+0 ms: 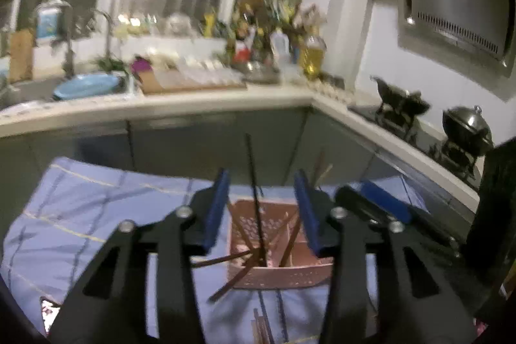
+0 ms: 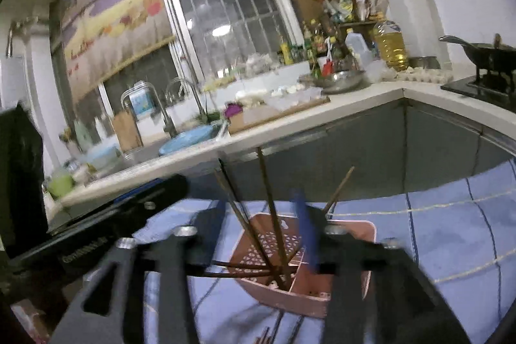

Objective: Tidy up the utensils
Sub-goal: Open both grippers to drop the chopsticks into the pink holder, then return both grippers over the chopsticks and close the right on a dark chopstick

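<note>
A pink perforated utensil holder stands on a blue checked cloth; it also shows in the right wrist view. Several dark chopsticks lean inside it, some sticking out sideways; they fan upward in the right wrist view. My left gripper is open, its blue pads either side of an upright chopstick without touching it. My right gripper is open and blurred, hovering over the holder, with chopsticks between its fingers. The right gripper's fingers show beside the left.
A white kitchen counter runs behind the cloth, with a sink and blue basin, a cutting board, bottles and an oil jug. A stove with pots is at right. Grey cabinet fronts face me.
</note>
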A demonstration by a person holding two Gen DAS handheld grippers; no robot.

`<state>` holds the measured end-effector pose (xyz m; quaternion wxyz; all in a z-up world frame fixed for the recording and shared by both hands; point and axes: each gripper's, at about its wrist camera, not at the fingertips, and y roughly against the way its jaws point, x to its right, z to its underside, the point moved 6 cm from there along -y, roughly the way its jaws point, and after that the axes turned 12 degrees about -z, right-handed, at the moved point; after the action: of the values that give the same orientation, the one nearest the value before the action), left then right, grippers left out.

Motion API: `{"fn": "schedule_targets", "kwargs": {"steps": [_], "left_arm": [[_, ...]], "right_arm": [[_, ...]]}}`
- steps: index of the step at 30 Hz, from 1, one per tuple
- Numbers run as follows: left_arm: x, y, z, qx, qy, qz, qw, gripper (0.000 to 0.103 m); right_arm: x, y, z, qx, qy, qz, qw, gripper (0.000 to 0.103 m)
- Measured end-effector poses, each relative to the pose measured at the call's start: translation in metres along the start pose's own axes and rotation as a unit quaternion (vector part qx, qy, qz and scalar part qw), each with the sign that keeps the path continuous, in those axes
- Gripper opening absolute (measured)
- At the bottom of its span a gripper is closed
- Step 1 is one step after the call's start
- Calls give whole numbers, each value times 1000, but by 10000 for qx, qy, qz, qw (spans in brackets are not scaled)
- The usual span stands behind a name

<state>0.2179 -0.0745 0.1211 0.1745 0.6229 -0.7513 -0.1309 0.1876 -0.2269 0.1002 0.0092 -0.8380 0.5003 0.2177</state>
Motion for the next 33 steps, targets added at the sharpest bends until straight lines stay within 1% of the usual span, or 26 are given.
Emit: {"fn": "schedule_targets", "kwargs": {"steps": [1, 5, 6, 8, 10, 12, 13, 14, 17, 18, 20, 21, 22, 23, 24, 27, 29, 32, 33], "left_arm": [[-4, 16, -1, 199, 31, -103, 9997, 50], [-8, 61, 0, 711, -19, -251, 9972, 51], [-7, 75, 2, 850, -69, -270, 9960, 51], [-5, 100, 12, 1061, -195, -286, 9938, 56], [-4, 115, 23, 1128, -284, -245, 9929, 58], [-1, 127, 41, 1112, -442, -189, 9926, 58], [2, 131, 53, 1049, -550, -155, 9928, 58], [4, 133, 64, 960, -643, -116, 9932, 58], [8, 130, 95, 646, -886, -49, 9940, 58], [8, 127, 111, 461, -995, -35, 9940, 58], [5, 120, 130, 229, -1083, -83, 9938, 58], [-1, 112, 143, -41, -1063, -87, 9943, 58], [-4, 107, 150, -215, -1022, -74, 9945, 58], [-12, 99, 162, -503, -953, -82, 9941, 58], [-18, 92, 171, -705, -910, -121, 9933, 58], [-37, 76, 196, -1150, -846, -328, 9892, 58], [-48, 69, 209, -1374, -808, -431, 9863, 58], [-61, 59, 230, -1709, -772, -567, 9806, 58], [-64, 58, 238, -1812, -757, -585, 9788, 58]], "right_arm": [[-4, 9, 0, 85, 15, -12, 10000, 61], [-16, 47, 6, 385, -50, -37, 9992, 61], [-18, 58, 11, 453, -115, -19, 9989, 61], [-18, 78, 27, 519, -280, 37, 9983, 61], [-15, 92, 46, 473, -408, 122, 9980, 61], [-10, 100, 70, 298, -562, 228, 9977, 61], [-6, 100, 83, 146, -650, 268, 9974, 61], [-2, 98, 102, -122, -784, 325, 9963, 61], [8, 90, 145, -751, -1033, 481, 9907, 61], [12, 85, 163, -1006, -1188, 513, 9865, 61], [13, 78, 190, -1406, -1355, 520, 9794, 61], [11, 75, 198, -1534, -1347, 538, 9775, 61], [7, 70, 208, -1723, -1295, 539, 9750, 60], [3, 66, 214, -1851, -1240, 519, 9735, 59], [-3, 60, 221, -2027, -1145, 487, 9713, 58], [-20, 44, 238, -2410, -827, 383, 9662, 54], [-30, 38, 245, -2561, -623, 353, 9640, 51], [-38, 29, 256, -2785, -369, 367, 9590, 49], [-42, 27, 256, -2762, -204, 433, 9599, 49]]}}
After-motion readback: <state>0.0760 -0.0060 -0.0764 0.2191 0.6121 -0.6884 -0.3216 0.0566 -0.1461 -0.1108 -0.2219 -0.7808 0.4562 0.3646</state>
